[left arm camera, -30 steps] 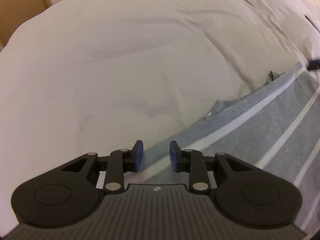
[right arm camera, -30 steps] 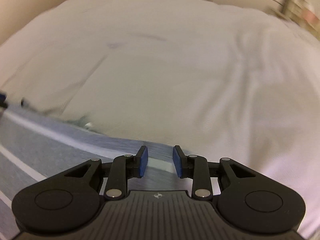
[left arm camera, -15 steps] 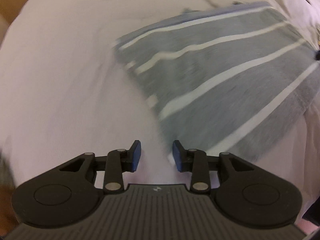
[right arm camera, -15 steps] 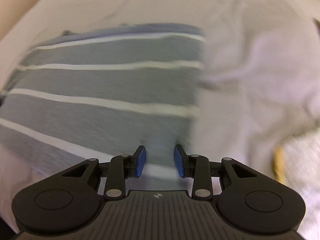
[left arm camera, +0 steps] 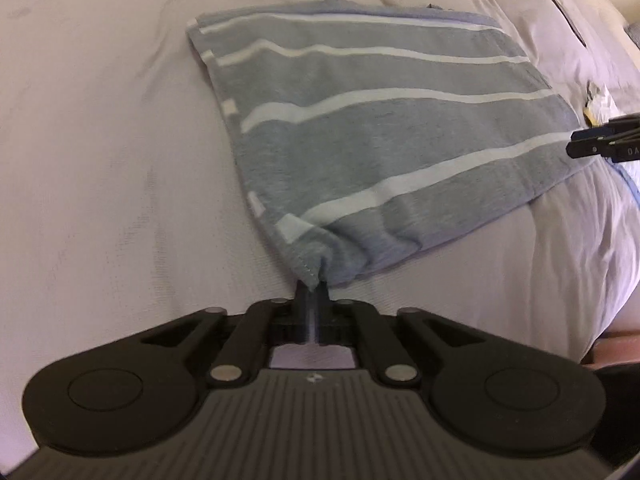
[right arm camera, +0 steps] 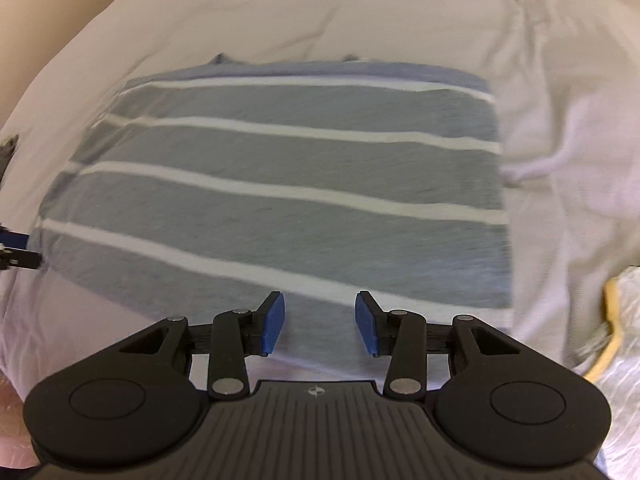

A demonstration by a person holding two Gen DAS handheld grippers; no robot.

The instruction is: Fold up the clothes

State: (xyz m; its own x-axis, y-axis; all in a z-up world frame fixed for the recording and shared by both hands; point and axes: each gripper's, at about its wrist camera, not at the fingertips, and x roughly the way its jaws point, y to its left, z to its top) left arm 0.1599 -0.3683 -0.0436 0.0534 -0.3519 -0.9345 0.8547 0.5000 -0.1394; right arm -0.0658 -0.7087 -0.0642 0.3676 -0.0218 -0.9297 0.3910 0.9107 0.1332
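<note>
A folded grey garment with white stripes (left arm camera: 380, 128) lies flat on a white bed. My left gripper (left arm camera: 313, 286) is shut on its near left corner, and the cloth bunches there. In the right wrist view the garment (right arm camera: 288, 184) fills the middle. My right gripper (right arm camera: 320, 320) is open and empty, just above the garment's near edge. The right gripper's tip shows at the right edge of the left wrist view (left arm camera: 600, 144). The left gripper's tip shows at the left edge of the right wrist view (right arm camera: 16, 252).
The white bedsheet (left arm camera: 100, 140) spreads around the garment, with wrinkles to the right (right arm camera: 560, 140). A white and yellow item (right arm camera: 616, 320) lies at the right edge of the bed. The bed's edge drops off at the lower right (left arm camera: 608, 320).
Both grippers have pulled back from the garment's far side to its near edge. My left gripper has closed on the near left corner. The right gripper stays open.
</note>
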